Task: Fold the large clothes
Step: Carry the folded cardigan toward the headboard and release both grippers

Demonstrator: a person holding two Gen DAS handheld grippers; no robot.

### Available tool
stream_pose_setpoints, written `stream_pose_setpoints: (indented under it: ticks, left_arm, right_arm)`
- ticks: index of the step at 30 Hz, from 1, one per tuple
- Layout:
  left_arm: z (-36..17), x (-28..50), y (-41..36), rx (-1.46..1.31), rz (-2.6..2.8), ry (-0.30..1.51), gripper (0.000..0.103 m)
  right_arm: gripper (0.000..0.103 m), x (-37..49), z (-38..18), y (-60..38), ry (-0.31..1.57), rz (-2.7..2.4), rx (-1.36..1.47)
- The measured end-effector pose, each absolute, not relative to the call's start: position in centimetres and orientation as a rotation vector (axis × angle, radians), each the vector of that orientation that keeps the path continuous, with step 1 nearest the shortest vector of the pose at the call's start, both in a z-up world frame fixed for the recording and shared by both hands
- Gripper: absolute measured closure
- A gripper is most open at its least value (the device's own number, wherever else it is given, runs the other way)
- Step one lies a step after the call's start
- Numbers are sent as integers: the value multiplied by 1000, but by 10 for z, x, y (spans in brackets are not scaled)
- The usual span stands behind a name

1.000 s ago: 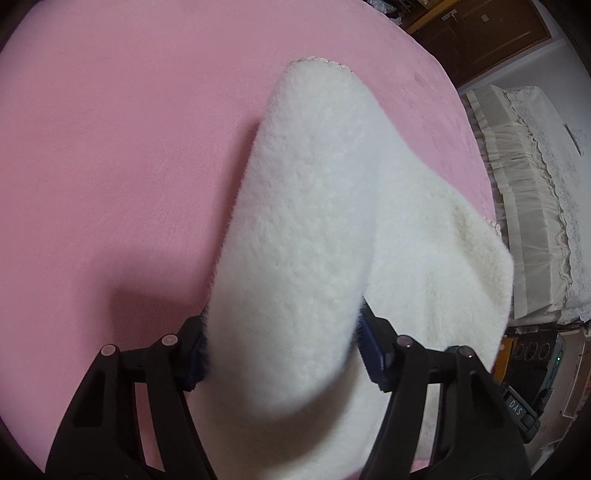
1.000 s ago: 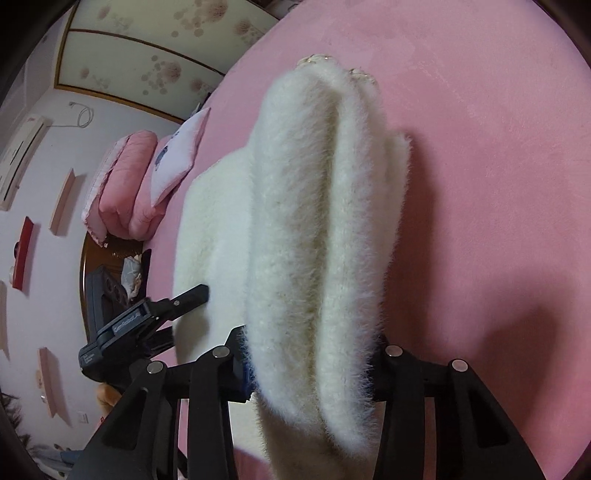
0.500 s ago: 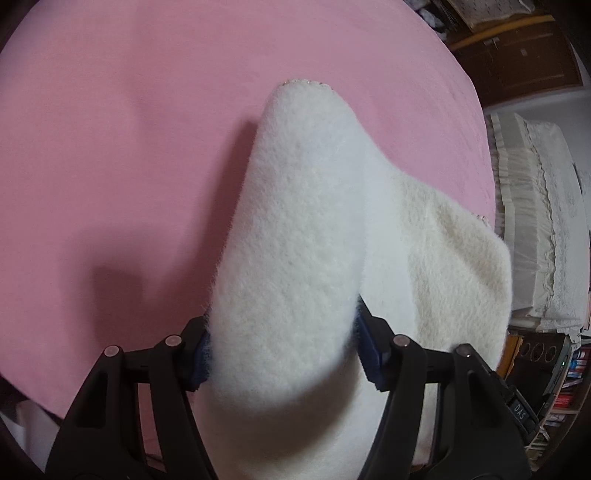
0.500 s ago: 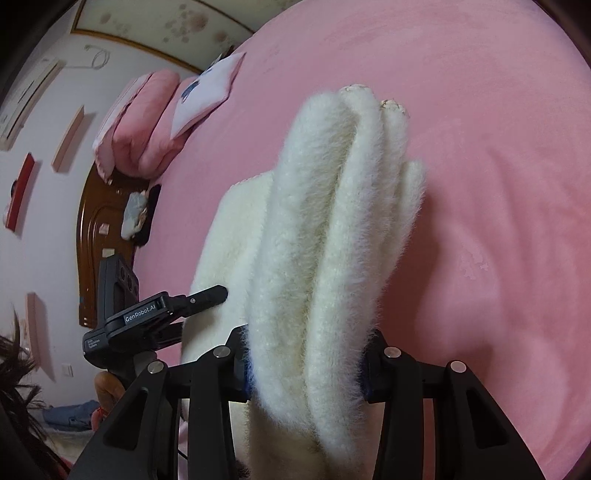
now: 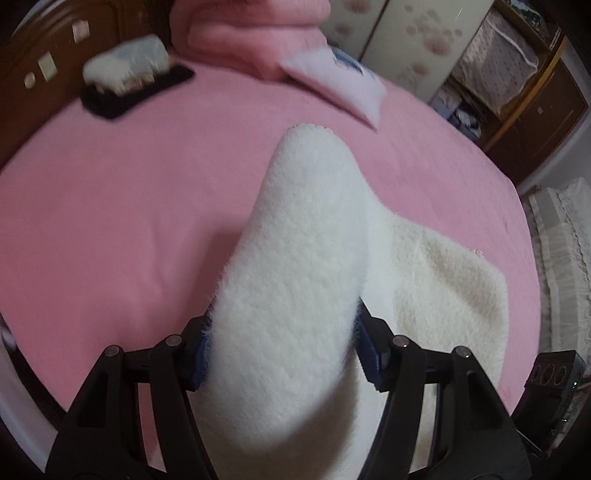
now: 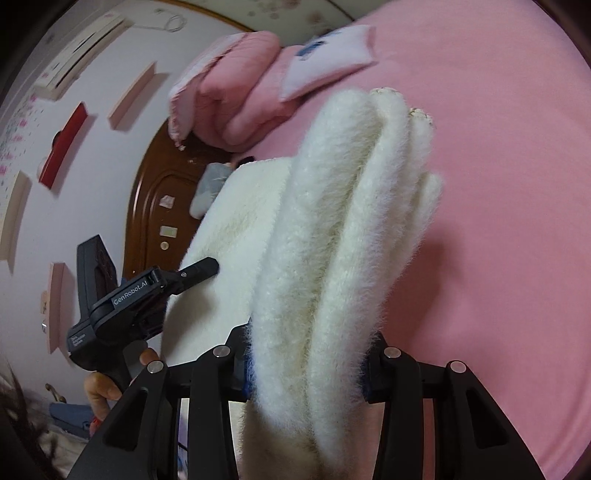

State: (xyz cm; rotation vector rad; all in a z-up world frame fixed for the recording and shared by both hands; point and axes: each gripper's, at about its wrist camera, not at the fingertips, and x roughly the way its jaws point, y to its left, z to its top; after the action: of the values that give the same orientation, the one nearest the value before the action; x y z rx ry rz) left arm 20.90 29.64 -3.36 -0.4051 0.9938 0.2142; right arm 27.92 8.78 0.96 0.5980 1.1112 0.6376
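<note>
White fleece garment [image 5: 295, 280] clamped in both tongs, now pillows [image 5: 255, 33] in view

The garment [image 5: 295, 295] hangs over the bed [image 5: 129, 203], pillows [image 5: 336, 81] behind it.

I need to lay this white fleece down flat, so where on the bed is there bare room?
The pink sheet lies bare from the fleece up to the black tray and pillow, and on its right side. The headboard end is crowded: tray, pillow, folded quilt. Both grippers are shut on the fleece.
</note>
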Motion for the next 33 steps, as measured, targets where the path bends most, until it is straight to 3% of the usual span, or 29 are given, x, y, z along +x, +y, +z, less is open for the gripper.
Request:
stream_pose_setpoints:
  ticks: [4,6,8,9,10,11,15,16,24,27,29,33]
  left_arm:
    - [-38,240,381,-338,178,859,41]
    - [-66,258,420,-335,156,814,40]
    - [-115,277,443,-316,212,848,40]
    - [-141,293,440,-283,262,903,41]
    - [-163,300,436,-228,315,939,55]
    - [-180,312,418,-172,330,961,61]
    - [-198,295,379,-33,305,889,61]
    - [-201,291,372,-20,315,886,59]
    - [-204,265,346,-31,367,895,49]
    - [-209,263,341,-79,349,919,38]
    - [-216,253,332,-124,331,964,30]
    - [-236,217,313,-328,368,1062,30]
  right_arm:
    - [63,317,-1,171,964,652,614]
    - [63,322,-33,228,903,611,610]
    - [54,341,-78,257,941,528,575]
    - [54,350,-100,278,991,472,496]
    - [54,361,-127,292,1022,420,372]
    - [54,364,-141,294,1008,367,244]
    - [51,331,-140,302,857,423,7]
    - [46,325,-139,304,860,426,-27]
    - [38,340,-132,293,939,409,68]
    - [35,328,-133,255,952,410,56]
    - [26,290,-130,216,965,390,52]
    - [19,224,-144,170,1003,334,103]
